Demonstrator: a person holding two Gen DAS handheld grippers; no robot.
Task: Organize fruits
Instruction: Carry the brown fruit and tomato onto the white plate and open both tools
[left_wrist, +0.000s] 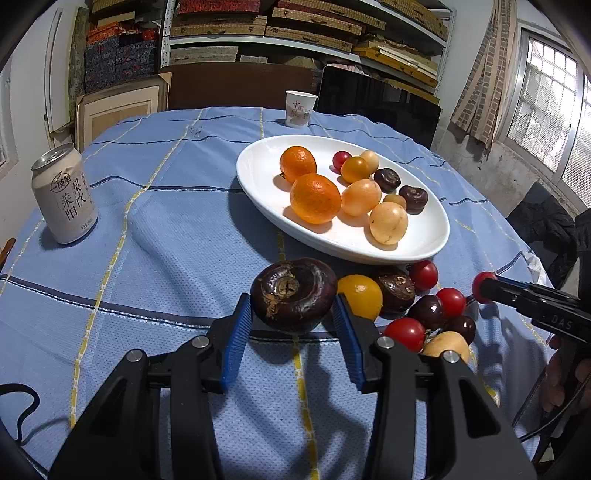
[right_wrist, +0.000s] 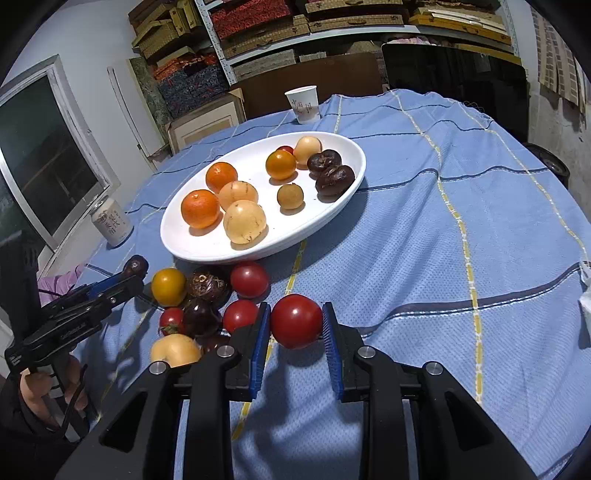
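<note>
l gripper (left_wrist: 291, 314) gripping chestnut (left_wrist: 293, 291), r gripper (right_wrist: 295, 325) gripping tomato (right_wrist: 296, 320)

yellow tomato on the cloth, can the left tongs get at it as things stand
Probably not yet: the left tongs are shut on a dark chestnut, and the yellow tomato sits just outside their right finger, crowded by other fruit.

Storeroom: metal shelves (left_wrist: 310, 33) stacked with woven boxes (right_wrist: 258, 18) behind cloth-covered table (left_wrist: 166, 221).
</note>
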